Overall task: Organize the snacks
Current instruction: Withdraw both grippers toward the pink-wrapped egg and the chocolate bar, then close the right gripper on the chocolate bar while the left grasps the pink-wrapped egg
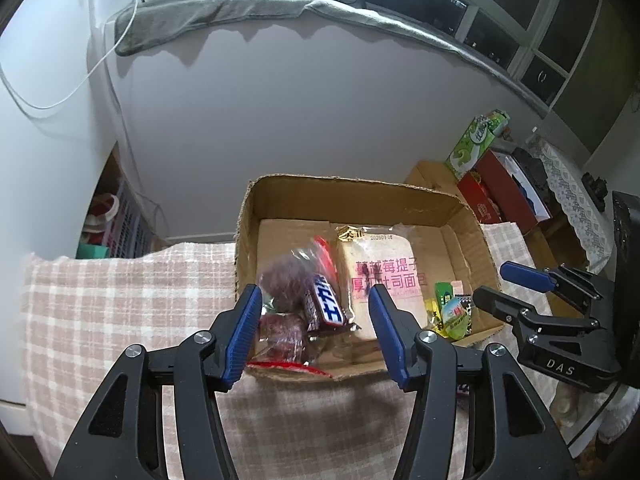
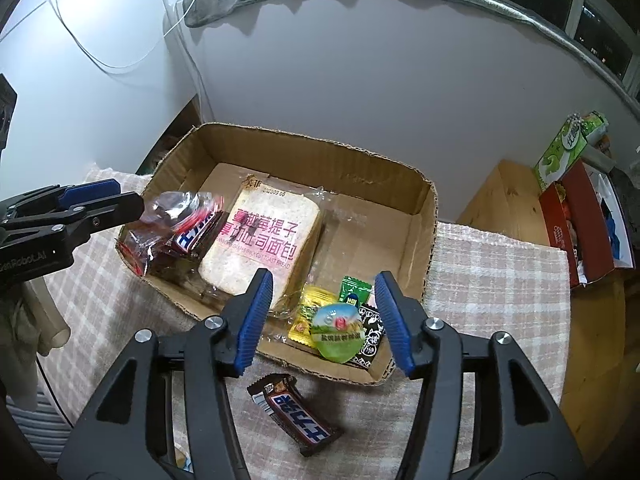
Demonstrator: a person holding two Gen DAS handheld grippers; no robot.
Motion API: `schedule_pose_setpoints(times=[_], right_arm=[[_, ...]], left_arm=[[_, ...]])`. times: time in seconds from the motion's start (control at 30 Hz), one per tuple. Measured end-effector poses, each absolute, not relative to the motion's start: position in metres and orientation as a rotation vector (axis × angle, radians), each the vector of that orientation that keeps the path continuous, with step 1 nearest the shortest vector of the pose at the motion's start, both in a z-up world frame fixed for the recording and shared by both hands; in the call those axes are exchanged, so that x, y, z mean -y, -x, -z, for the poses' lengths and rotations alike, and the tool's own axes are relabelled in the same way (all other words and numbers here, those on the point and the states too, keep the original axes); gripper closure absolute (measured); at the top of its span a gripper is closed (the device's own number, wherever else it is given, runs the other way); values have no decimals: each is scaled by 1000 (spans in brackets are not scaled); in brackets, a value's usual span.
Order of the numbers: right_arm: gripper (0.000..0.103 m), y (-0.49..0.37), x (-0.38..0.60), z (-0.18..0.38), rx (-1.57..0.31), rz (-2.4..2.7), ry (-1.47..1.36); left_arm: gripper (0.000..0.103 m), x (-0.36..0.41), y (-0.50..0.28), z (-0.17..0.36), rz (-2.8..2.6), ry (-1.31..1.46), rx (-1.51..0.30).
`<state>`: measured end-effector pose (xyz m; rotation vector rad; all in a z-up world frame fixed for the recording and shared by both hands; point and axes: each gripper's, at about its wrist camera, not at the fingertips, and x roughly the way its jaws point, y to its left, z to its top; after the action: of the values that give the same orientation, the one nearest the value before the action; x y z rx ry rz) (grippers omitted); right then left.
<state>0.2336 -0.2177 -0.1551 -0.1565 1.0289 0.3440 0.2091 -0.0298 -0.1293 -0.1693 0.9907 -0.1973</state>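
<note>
Snacks gathered in a cardboard box (image 2: 424,216)

Both grippers, left gripper (image 1: 316,328) and right gripper (image 2: 324,316), hover with jaws apart, empty; chocolate bar (image 2: 294,416) lies at lower centre.

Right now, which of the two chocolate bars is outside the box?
The bar on the checked cloth, in front of the right gripper. The other bar lies inside the box.

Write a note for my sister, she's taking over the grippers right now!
Left hand-held gripper: open, empty, over the near left of the cardboard box.
Right hand-held gripper: open, empty, over the near right corner.
In the box: toast bread pack, clear bag of dark snacks, one chocolate bar, small candies and a jelly cup.
Left to do: a second chocolate bar lies on the checked cloth in front of the box. Put it in.
</note>
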Motion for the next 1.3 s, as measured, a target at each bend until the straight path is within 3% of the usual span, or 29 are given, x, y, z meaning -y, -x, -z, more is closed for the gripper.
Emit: schedule_pose_setpoints(times=[0.67, 1.3], right_arm=[[47, -178, 262, 157, -1045, -462, 113], [47, -158, 242, 210, -1152, -552, 249]], left_arm=[[48, 20, -116, 141, 219, 237, -1054], [48, 95, -32, 194, 381, 158, -1257]])
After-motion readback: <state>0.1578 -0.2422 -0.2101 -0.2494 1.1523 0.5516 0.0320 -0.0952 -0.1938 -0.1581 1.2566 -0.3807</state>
